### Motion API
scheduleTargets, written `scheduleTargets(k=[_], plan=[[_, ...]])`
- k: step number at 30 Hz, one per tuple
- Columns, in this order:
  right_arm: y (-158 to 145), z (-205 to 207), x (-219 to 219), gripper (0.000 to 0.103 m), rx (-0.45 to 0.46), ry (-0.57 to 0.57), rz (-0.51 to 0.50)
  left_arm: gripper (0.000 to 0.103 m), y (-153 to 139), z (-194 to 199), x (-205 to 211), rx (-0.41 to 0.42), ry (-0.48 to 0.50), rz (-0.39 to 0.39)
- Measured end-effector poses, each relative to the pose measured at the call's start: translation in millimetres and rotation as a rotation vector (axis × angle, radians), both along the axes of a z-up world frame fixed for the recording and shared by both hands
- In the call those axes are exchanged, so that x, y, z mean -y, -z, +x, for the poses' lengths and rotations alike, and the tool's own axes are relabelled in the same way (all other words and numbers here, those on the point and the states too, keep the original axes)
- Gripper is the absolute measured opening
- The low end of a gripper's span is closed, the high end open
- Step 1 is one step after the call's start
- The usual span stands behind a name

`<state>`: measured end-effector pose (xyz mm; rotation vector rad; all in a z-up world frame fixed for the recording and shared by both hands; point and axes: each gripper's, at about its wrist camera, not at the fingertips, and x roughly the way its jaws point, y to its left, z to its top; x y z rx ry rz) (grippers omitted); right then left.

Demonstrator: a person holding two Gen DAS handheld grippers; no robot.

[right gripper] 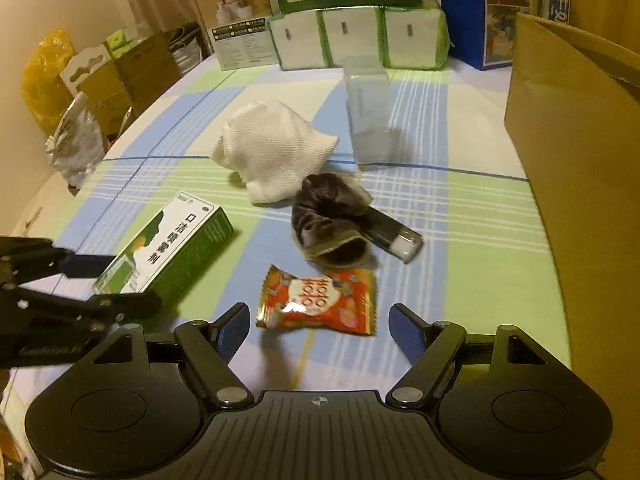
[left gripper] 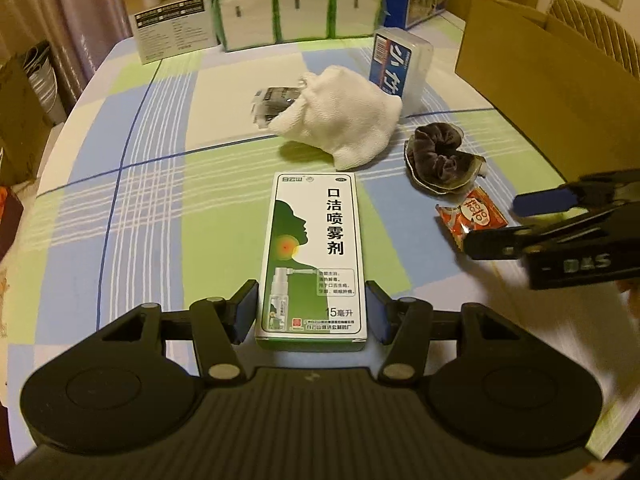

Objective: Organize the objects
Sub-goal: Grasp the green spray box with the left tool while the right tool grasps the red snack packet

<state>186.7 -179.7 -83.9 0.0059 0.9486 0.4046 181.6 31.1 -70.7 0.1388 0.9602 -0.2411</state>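
The left gripper (left gripper: pixel 311 309) is wide apart around the near end of the green box (left gripper: pixel 314 256), not squeezing yet. The box lies flat on the table (left gripper: pixel 152 184), its long side pointing away. Next, close on it. The right gripper (right gripper: pixel 319 330) is apart near the snack (right gripper: pixel 320 300), ready to grab

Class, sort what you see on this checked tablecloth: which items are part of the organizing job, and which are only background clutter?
Job items:
green-and-white spray medicine box, between the open left gripper
orange snack packet, ahead of the open right gripper
white crumpled cloth
dark velvet scrunchie
clear plastic box
open brown cardboard carton, likely the destination

Background:
stacked tissue packs
blue bag
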Motion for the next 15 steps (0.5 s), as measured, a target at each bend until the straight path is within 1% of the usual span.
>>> scheduleTargets(k=[2, 5, 6, 7, 9, 11, 13, 15], plan=[[5, 2, -7, 0.074, 0.003, 0.001, -0.007, 0.053, 0, -1, -2, 0.003, -0.003, -0.01], [8, 4, -15, 0.074, 0.047, -0.002, -0.056, 0.056, 0, -1, -3, 0.012, 0.004, -0.016], [9, 4, -18, 0.072, 0.056, -0.004, -0.075, 0.057, 0, -1, -2, 0.012, 0.008, -0.018], [9, 3, -19, 0.065, 0.064, -0.008, -0.095, 0.057, 0, -1, -2, 0.014, 0.012, -0.021], [11, 0, -22, 0.057, 0.085, -0.021, -0.137, 0.059, 0, 0, -1, 0.02, 0.015, -0.025], [11, -1, -21, 0.053, 0.089, -0.02, -0.135, 0.06, 1, 2, 0, 0.023, 0.017, -0.027], [10, -2, -21, 0.046, 0.095, -0.019, -0.134, 0.06, 3, 6, 2, 0.023, 0.023, -0.021], [10, -1, -20, 0.043, 0.101, -0.022, -0.138, 0.06, 4, 9, 4, 0.022, 0.027, -0.018]])
